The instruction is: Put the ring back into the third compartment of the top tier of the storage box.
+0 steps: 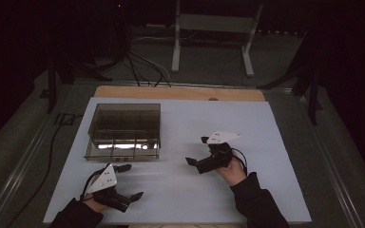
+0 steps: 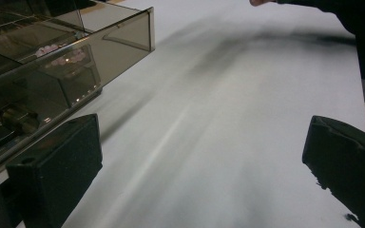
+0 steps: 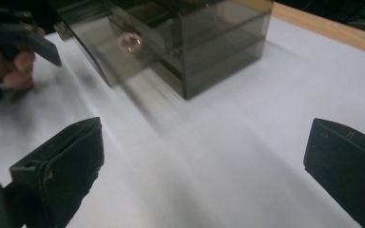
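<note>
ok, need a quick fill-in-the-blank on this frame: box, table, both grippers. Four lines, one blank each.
1. The smoked see-through plastic compartment box stands on the ____ table sheet.
2. In the high view the box lies nearer the ____ gripper.
3. Both the left gripper and the right gripper have their jaws ____.
4. Neither gripper holds ____.

Missing words: white; left; open; anything
</note>
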